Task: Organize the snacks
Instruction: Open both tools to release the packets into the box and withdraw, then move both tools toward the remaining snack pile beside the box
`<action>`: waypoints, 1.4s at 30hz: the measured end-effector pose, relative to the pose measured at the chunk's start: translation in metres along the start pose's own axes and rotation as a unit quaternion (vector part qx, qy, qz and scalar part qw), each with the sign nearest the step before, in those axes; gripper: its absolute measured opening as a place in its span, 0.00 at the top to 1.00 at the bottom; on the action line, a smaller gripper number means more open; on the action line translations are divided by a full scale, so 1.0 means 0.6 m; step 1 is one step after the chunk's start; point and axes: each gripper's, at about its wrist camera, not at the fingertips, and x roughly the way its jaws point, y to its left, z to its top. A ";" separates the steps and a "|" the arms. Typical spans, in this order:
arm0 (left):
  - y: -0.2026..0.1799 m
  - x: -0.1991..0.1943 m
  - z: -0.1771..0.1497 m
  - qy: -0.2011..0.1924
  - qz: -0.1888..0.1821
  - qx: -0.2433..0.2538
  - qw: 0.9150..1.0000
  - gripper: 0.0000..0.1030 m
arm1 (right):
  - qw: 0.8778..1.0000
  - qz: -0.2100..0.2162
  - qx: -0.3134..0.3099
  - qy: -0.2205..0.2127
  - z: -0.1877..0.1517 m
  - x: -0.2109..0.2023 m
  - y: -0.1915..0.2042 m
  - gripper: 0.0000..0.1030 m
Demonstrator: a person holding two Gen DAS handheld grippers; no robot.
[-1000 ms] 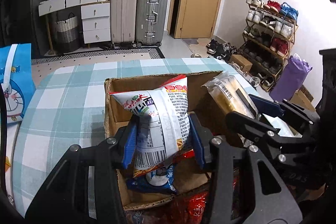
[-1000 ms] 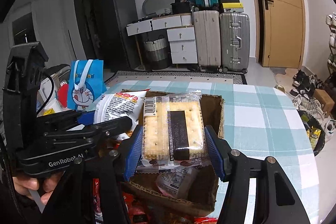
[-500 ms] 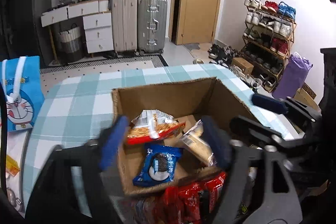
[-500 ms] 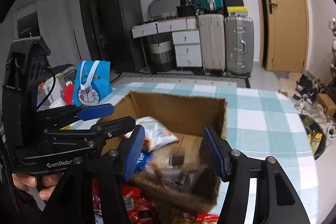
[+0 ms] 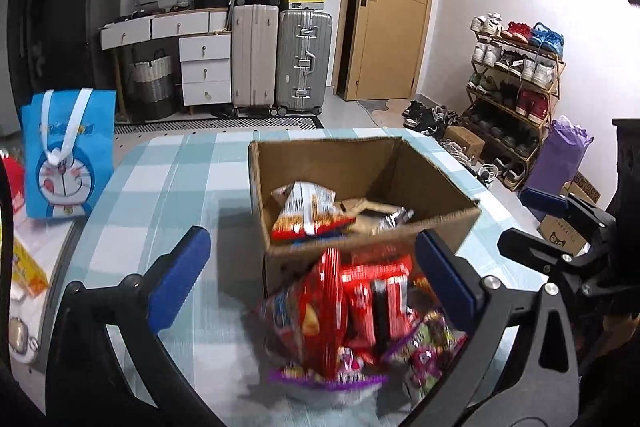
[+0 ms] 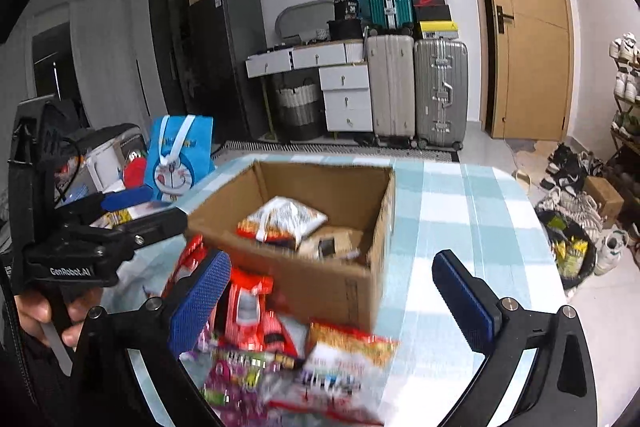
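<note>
Now both claws hang wide open and empty above the loose snack pile (image 5: 352, 311) at the near edge of the counter (image 5: 160, 179). The left claw (image 5: 316, 275) brackets the red packets (image 5: 372, 303); the right claw (image 6: 332, 295) stands over the purple and orange bags (image 6: 320, 363). A good next pick, I judge, takes one packet across its flat middle, lifting clear of its neighbours. Just beyond, touching the pile, the cardboard box (image 5: 372, 239) holds a few packets already; its near wall must be cleared on the way in. Farther left stands a blue cartoon bag (image 5: 66, 155), well apart.
</note>
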 end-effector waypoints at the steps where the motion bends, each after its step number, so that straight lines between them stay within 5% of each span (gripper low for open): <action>1: 0.000 -0.006 -0.007 0.001 -0.001 -0.003 1.000 0.01 | 1.000 0.000 0.000 0.002 -0.008 -0.006 0.001 0.00; 12: 0.012 -0.028 -0.084 0.030 0.015 0.002 0.999 0.01 | 0.999 -0.019 -0.001 0.028 -0.057 -0.013 -0.002 0.00; 42: 0.024 0.045 -0.126 0.122 -0.026 -0.010 0.992 0.01 | 0.986 -0.028 0.055 0.155 -0.112 0.088 -0.044 0.00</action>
